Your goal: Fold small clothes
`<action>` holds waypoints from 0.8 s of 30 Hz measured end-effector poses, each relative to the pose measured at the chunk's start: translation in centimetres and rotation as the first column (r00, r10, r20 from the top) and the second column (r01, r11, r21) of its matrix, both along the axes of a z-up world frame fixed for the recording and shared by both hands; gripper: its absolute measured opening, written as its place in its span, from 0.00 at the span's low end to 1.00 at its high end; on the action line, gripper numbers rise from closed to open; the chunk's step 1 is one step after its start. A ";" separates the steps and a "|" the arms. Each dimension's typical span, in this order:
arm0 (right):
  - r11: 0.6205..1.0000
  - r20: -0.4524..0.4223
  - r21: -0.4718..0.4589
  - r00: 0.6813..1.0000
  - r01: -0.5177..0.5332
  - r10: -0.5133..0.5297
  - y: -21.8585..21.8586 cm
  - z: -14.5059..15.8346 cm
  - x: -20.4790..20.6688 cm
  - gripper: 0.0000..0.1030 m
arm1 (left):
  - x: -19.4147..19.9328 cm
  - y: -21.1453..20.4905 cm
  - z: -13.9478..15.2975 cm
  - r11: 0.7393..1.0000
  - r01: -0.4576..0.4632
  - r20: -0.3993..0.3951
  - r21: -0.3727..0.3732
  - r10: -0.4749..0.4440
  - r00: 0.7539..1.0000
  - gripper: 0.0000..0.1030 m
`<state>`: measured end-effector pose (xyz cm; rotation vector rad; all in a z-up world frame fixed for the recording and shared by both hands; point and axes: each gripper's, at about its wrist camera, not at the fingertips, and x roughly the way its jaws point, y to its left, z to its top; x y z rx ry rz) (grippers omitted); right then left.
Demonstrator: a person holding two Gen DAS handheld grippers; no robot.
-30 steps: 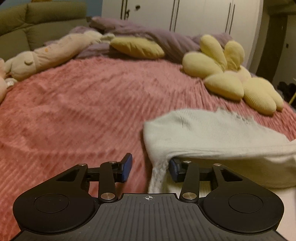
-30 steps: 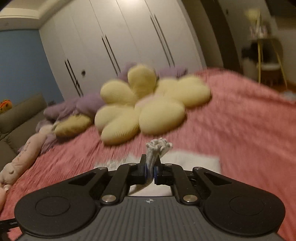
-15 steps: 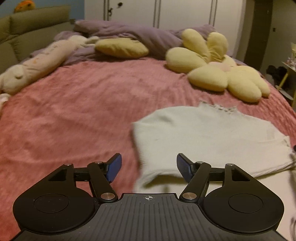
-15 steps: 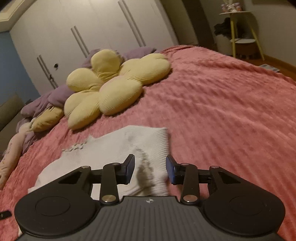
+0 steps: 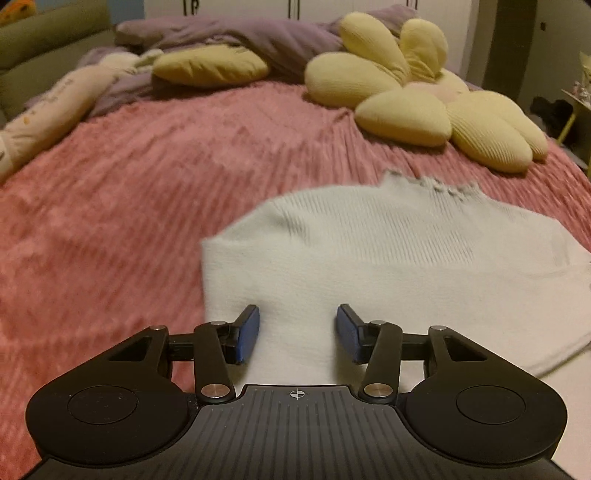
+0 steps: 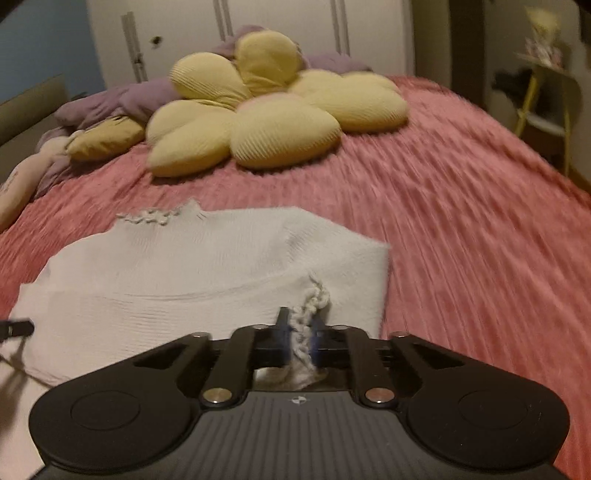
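A small white knit sweater (image 5: pixel 388 266) lies folded on the pink bedspread (image 5: pixel 129 206), its frilly collar pointing away from me. My left gripper (image 5: pixel 297 332) is open, its blue pads hovering over the sweater's near left part. In the right wrist view the same sweater (image 6: pixel 192 266) lies spread in front. My right gripper (image 6: pixel 301 332) is shut on the sweater's frilly near edge (image 6: pixel 314 299), close to its right corner.
A yellow flower-shaped cushion (image 5: pixel 424 96) and a yellow pillow (image 5: pixel 210 66) lie at the far side of the bed, with a purple duvet (image 5: pixel 258 33) behind. A long plush toy (image 5: pixel 48 107) lies far left. A yellow stool (image 6: pixel 546 96) stands right of the bed.
My left gripper let go of the sweater's edge and opened wide above it. My right gripper opened half a second ago and has now shut again on the frilly edge. The sweater now lies flat.
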<state>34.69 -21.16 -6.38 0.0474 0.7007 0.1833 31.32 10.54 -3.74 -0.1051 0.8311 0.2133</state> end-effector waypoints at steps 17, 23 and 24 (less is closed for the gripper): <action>0.989 0.073 -0.084 0.991 0.121 -0.115 -1.4 -0.9 -0.1 0.10 | 1.4 0.6 -1.6 0.998 0.001 0.016 0.067 -0.002 1.000 0.55; 0.977 0.056 -0.185 0.994 0.103 -0.095 -0.4 -1.5 0.2 0.21 | 1.6 1.4 -1.4 0.995 -0.048 -0.008 0.090 0.048 0.999 0.79; 0.975 0.054 -0.191 0.993 0.113 -0.104 -0.5 -1.3 0.1 0.27 | 1.2 1.7 -1.2 0.996 -0.049 -0.010 0.074 0.050 0.999 0.79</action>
